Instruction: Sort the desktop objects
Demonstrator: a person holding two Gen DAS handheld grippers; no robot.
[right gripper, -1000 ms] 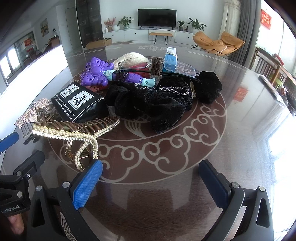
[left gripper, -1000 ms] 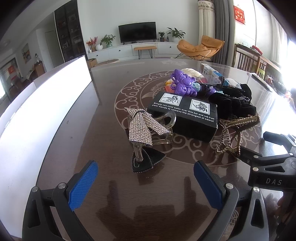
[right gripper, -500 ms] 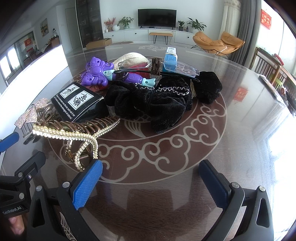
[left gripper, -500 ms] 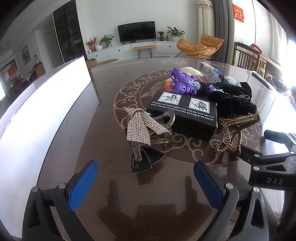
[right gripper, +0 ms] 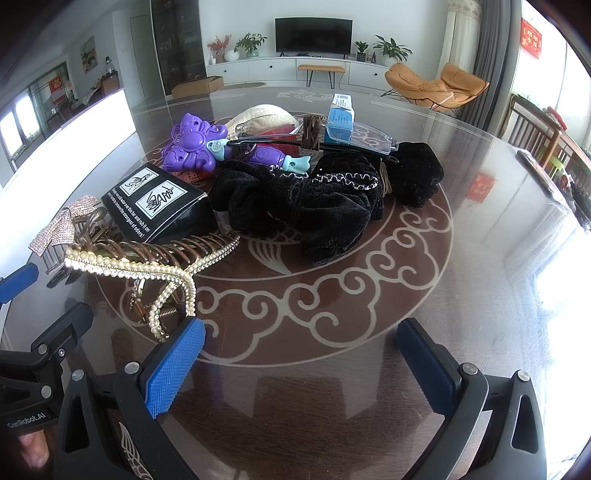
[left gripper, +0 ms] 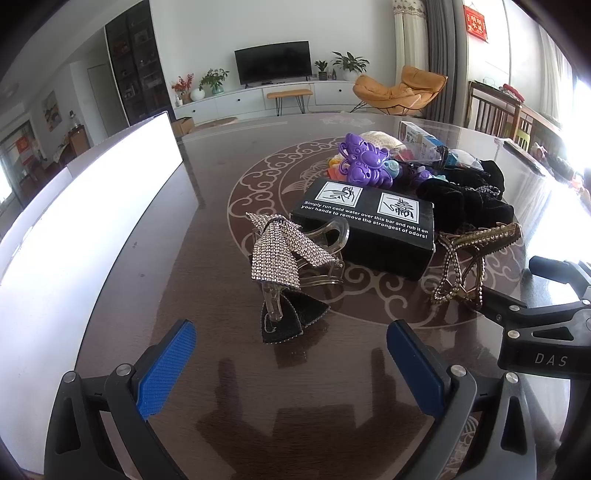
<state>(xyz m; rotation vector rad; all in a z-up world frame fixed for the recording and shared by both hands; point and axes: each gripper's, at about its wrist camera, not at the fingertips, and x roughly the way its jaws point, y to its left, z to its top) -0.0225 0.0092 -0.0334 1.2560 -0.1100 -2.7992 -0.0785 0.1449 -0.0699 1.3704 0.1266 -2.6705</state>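
Left gripper (left gripper: 291,363), right gripper (right gripper: 301,363): jaws spread, empty, low over glossy dark table (left gripper: 207,280). Rhinestone bow hair claw (left gripper: 286,251) touching black printed box (left gripper: 364,230); snag risk

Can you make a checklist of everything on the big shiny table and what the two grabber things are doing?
Surface: dark glossy table with pale swirl pattern.
Job's things: rhinestone bow clip, pearl claw clip, black box, purple toy, black velvet scrunchies, blue-and-white carton, all bunched mid-table.
Clutter: nothing seen beyond that pile.
Grippers: left gripper open, empty; right gripper open, empty.
Cables: nothing seen.
Surroundings: television, orange chair.
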